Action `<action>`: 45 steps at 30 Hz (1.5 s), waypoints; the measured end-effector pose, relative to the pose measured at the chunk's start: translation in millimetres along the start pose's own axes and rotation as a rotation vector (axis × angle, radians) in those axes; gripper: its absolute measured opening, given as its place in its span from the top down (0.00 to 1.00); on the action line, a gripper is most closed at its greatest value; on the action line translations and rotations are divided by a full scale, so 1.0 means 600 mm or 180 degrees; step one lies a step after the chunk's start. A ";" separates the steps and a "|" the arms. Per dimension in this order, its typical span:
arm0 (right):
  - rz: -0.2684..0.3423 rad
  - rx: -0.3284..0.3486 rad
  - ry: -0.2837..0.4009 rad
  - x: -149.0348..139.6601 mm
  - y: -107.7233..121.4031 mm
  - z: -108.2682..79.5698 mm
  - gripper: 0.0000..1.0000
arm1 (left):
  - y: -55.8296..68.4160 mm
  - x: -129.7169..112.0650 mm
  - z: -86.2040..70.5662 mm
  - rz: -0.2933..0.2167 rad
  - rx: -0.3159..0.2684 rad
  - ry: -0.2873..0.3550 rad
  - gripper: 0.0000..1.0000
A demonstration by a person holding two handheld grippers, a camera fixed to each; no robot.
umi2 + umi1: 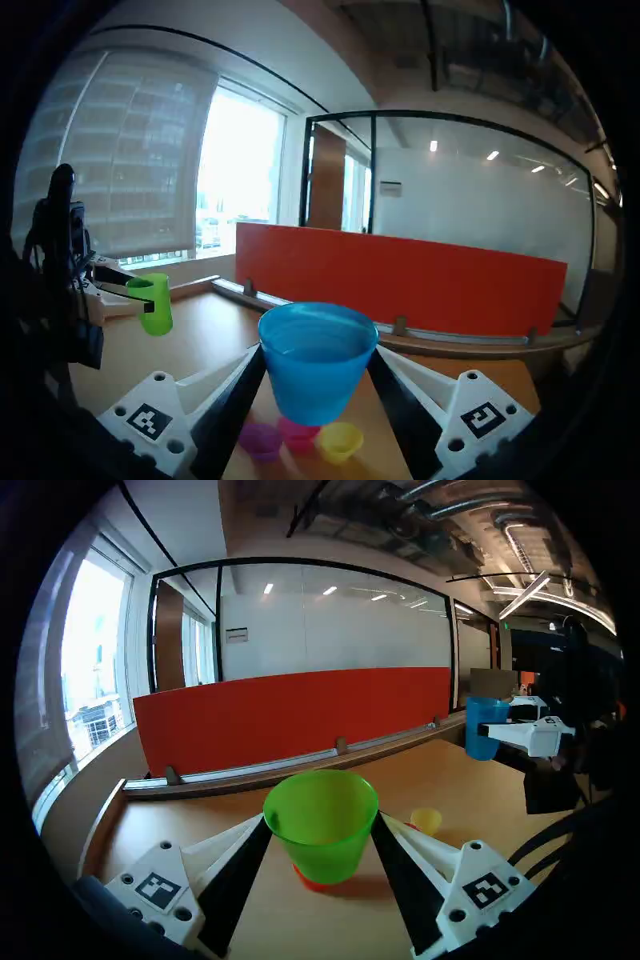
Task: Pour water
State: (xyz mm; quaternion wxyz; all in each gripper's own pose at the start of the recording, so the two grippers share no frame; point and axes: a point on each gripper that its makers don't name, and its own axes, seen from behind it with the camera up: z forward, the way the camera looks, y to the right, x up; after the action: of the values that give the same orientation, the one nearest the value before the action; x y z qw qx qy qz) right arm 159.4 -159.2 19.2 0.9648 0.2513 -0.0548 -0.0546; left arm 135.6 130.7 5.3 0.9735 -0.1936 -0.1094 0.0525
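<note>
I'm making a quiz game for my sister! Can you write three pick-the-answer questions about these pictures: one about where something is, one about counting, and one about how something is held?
1. Where is the green cup?
A. between the fingers of the left gripper
B. on the floor
C. on the windowsill

2. How many small cups show below the blue cup in the right gripper view?
A. one
B. three
C. six

3. How does the right gripper hold the blue cup?
A. upside down
B. on its side
C. upright

Answers:
1 A: a finger presses each side of it.
2 B: one purple, one pink, one yellow.
3 C: its open mouth faces up.
</note>
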 end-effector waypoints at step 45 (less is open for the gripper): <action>-0.0293 0.0395 0.0100 0.068 -0.047 0.011 0.11 | 0.090 0.025 -0.005 0.0137 -0.0517 -0.0209 0.14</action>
State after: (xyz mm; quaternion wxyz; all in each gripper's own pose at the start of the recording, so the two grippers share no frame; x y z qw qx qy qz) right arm 196.6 -192.4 14.2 0.9446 0.3137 -0.0313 -0.0915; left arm 147.6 181.4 -15.5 0.9492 -0.2724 -0.1410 0.0707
